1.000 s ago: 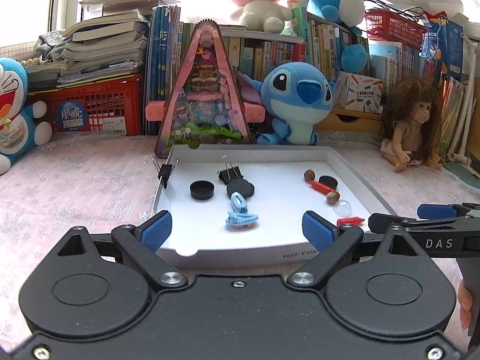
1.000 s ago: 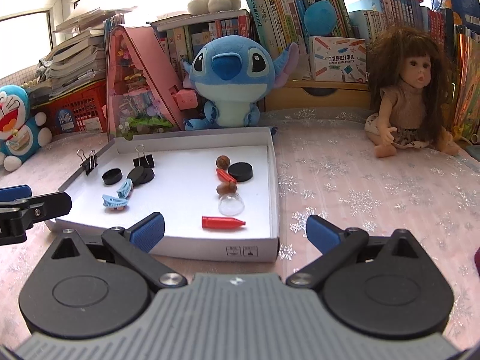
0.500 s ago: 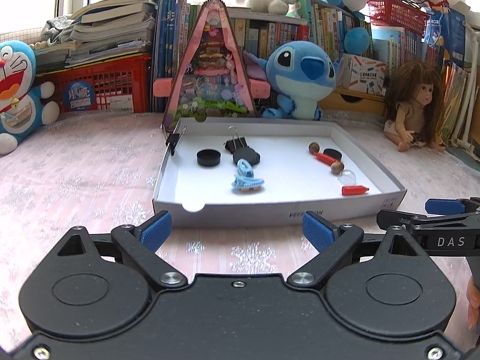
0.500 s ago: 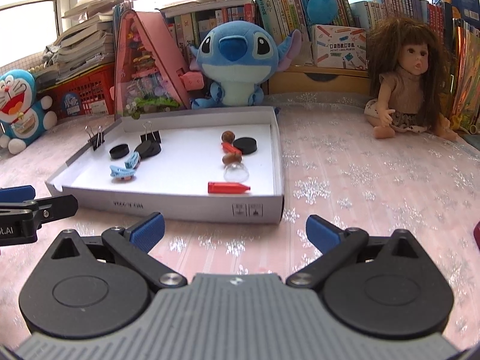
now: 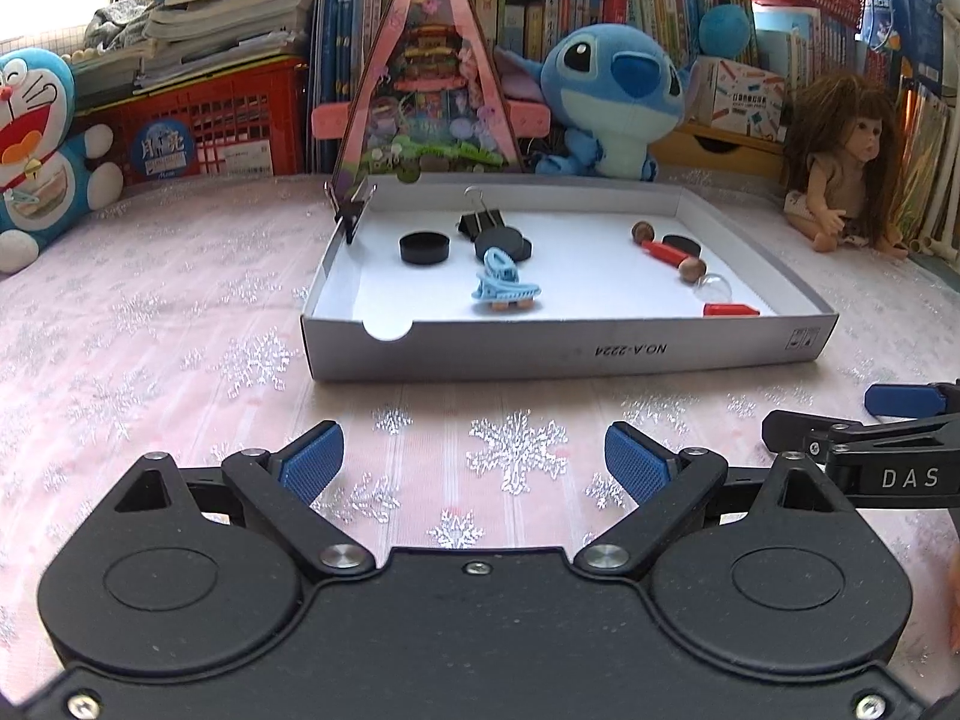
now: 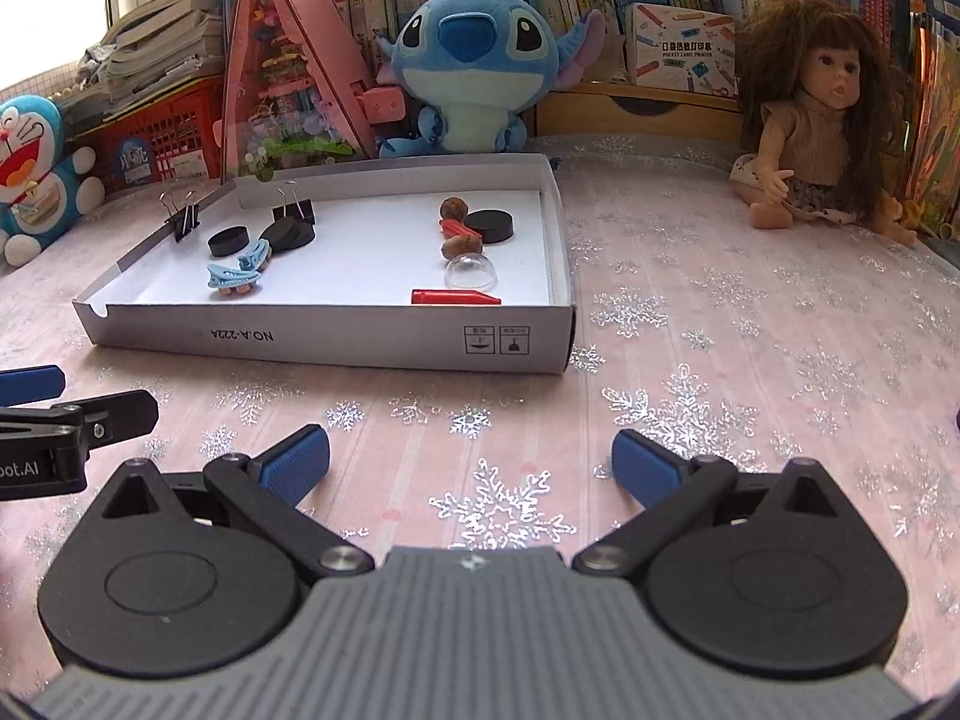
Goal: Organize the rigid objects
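A shallow white cardboard box (image 5: 558,351) (image 6: 336,336) sits on the snowflake cloth. It holds black discs (image 5: 425,248) (image 6: 491,225), a binder clip (image 5: 480,217), a light blue hair clip (image 5: 503,288) (image 6: 235,273), brown nuts (image 5: 643,232), a red crayon (image 5: 731,310) (image 6: 456,298) and a clear dome (image 6: 471,273). Another binder clip (image 6: 181,217) grips the box's left wall. My left gripper (image 5: 474,468) and right gripper (image 6: 471,468) are open and empty, both well short of the box's near wall.
Behind the box stand a pink triangular toy house (image 5: 427,66), a blue plush (image 5: 612,96) and shelves of books. A doll (image 6: 822,120) sits at the right, a Doraemon plush (image 5: 36,144) and a red crate (image 5: 210,126) at the left.
Both grippers have pulled back from the box toward the near side; the box now lies farther away. Both stay open and empty. The objects in the box have not moved.
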Available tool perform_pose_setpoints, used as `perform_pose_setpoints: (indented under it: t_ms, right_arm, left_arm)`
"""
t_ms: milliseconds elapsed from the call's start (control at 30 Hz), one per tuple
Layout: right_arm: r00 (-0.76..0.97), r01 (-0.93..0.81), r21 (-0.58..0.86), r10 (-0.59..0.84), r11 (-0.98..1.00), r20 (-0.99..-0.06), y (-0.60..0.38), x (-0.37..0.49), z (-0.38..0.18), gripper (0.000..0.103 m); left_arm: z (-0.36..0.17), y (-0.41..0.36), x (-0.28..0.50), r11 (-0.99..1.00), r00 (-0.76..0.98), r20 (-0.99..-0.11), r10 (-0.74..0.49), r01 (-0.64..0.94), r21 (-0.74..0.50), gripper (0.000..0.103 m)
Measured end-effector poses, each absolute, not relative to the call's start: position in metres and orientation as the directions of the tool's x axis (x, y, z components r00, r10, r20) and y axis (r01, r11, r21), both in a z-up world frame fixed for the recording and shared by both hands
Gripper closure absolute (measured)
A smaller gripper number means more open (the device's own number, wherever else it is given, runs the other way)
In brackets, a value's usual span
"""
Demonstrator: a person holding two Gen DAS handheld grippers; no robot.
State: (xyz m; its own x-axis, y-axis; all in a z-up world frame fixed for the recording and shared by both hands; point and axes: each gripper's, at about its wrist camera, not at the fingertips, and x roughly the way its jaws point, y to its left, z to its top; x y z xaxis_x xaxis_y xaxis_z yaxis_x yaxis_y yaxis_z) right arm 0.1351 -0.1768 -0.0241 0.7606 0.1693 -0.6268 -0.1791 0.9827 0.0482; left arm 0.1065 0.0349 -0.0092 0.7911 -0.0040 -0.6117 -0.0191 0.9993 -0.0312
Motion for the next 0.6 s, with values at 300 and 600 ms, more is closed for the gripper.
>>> perform_pose_setpoints:
  t_ms: [300,600]
  right_arm:
    - [0.756,-0.181,0.02,0.152,0.983,-0.637,-0.1725,0.1372,-0.0265,0.0]
    - [0.755,-0.182,0.013,0.148,0.983,-0.639,-0.1714,0.1373,-0.0268,0.0]
  left_arm:
    - [-0.017,0.0315,0.11,0.999,0.778,-0.628,0.018,-0.031,-0.01,0.007]
    - [-0.0193,0.0309,0.1137,0.999,0.766,-0.641,0.032,-0.044,-0.003,0.001]
